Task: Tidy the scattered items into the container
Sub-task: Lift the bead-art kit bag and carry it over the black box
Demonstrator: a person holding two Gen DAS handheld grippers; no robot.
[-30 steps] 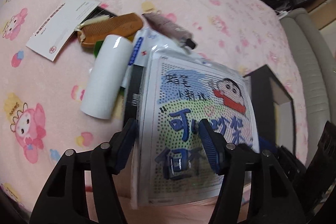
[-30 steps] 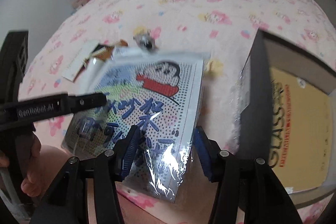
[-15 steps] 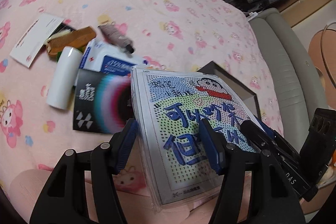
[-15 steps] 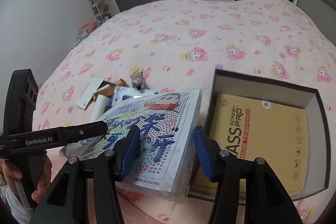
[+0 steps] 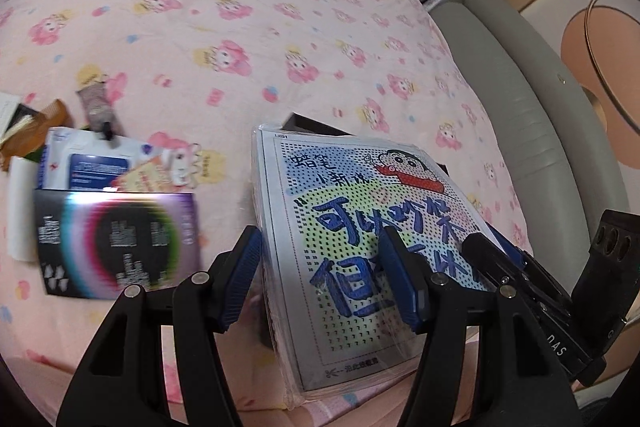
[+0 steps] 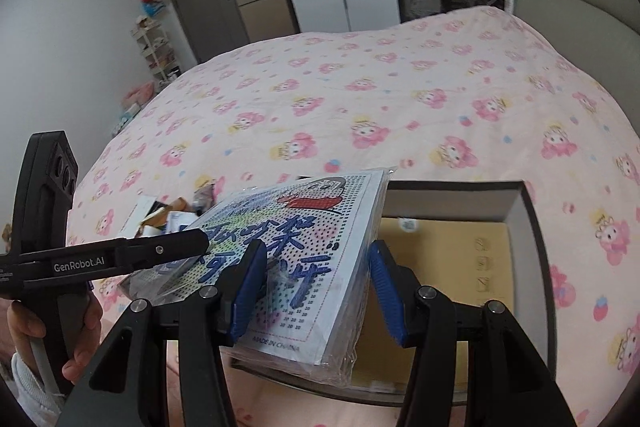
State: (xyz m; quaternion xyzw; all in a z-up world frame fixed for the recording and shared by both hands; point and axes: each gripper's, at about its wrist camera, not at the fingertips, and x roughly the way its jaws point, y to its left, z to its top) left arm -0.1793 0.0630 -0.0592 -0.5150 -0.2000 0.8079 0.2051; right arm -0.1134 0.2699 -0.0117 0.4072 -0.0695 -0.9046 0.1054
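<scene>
Both grippers hold one plastic-wrapped cartoon craft packet [image 5: 372, 227] off the bed. My left gripper [image 5: 322, 281] is shut on its left part, one finger under it and one on its printed face. In the right wrist view my right gripper [image 6: 316, 289] is shut on the same packet [image 6: 304, 247] at its near right corner. The packet hangs tilted over the left part of the black open box [image 6: 524, 227], which holds a flat tan package [image 6: 448, 259]. In the left wrist view only a corner of the box [image 5: 304, 123] shows behind the packet.
At the left on the pink bedspread lie a black carton with a rainbow ring [image 5: 116, 243], a white tube [image 5: 20, 203], a blue-and-white pack [image 5: 92, 163], a wooden comb [image 5: 36, 131] and a small grey tube [image 5: 96, 107]. A grey padded headboard [image 5: 540, 127] runs along the right.
Both grippers have carried the packet up and to the right, from the pile to above the box. The black rainbow carton that lay under it now shows.
</scene>
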